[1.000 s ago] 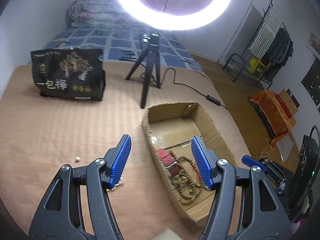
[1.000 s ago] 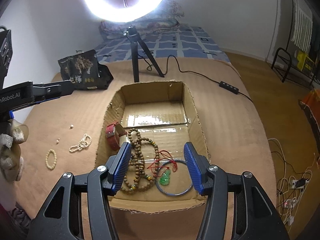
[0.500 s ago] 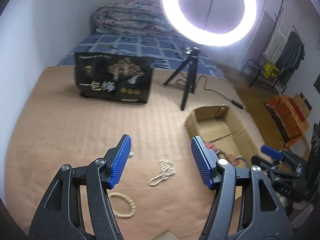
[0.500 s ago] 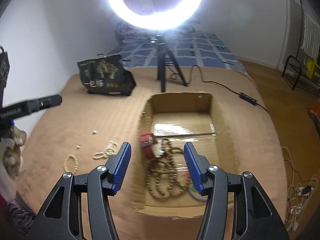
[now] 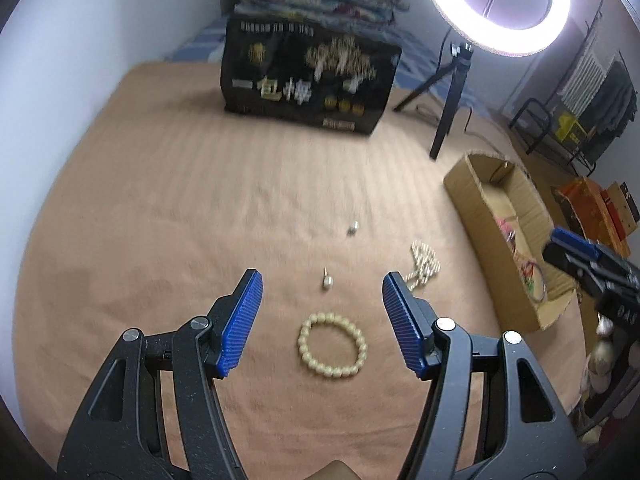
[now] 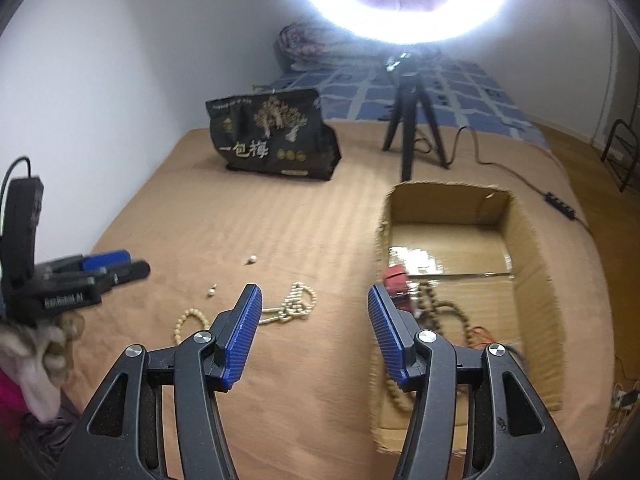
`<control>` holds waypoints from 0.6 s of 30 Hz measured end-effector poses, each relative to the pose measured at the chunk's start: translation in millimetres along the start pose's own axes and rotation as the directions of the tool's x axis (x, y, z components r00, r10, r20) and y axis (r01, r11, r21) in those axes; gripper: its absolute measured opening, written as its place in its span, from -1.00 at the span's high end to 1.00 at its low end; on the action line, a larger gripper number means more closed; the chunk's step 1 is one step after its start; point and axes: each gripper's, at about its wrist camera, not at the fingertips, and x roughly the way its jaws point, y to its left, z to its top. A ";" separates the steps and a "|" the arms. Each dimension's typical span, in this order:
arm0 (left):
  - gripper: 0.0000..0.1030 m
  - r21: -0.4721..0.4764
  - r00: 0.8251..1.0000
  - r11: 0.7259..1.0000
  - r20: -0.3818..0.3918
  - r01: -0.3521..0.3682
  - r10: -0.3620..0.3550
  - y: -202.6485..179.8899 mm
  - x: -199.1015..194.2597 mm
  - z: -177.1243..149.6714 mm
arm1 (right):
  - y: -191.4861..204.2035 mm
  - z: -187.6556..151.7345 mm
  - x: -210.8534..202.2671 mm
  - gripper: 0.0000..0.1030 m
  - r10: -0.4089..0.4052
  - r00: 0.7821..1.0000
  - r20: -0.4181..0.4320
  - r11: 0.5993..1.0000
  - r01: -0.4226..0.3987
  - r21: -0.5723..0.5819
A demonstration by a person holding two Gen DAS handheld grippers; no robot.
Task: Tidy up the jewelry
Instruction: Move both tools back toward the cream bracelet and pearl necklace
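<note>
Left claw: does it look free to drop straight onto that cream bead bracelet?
Probably yes. The left claw is open, the cream bead bracelet lies flat between its fingers' line, and nothing covers it; the pearl strand lies apart.

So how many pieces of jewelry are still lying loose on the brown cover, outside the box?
4: a cream bead bracelet nearest the left gripper, a pearl strand toward the cardboard box, two small loose pieces beyond.

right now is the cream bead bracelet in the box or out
Out: the cream bead bracelet lies on the tan bedcover, left of the cardboard box.
</note>
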 end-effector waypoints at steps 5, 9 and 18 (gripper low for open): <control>-0.24 0.050 0.998 0.999 -0.065 -0.011 0.014 -7.0 22.2 -18.7 | 14.0 3.8 23.3 -0.06 0.028 0.999 -0.042 1.000 -0.028 -0.006; -0.24 0.053 0.994 0.999 -0.105 -0.011 0.017 -6.3 35.0 -30.6 | 21.3 6.5 41.6 -0.06 0.056 0.995 -0.078 0.998 -0.055 0.011; 0.12 0.015 0.986 1.000 -0.166 -0.005 0.007 9.5 51.3 -41.8 | 32.5 -0.1 81.2 -0.06 0.086 0.979 -0.183 0.996 -0.084 0.016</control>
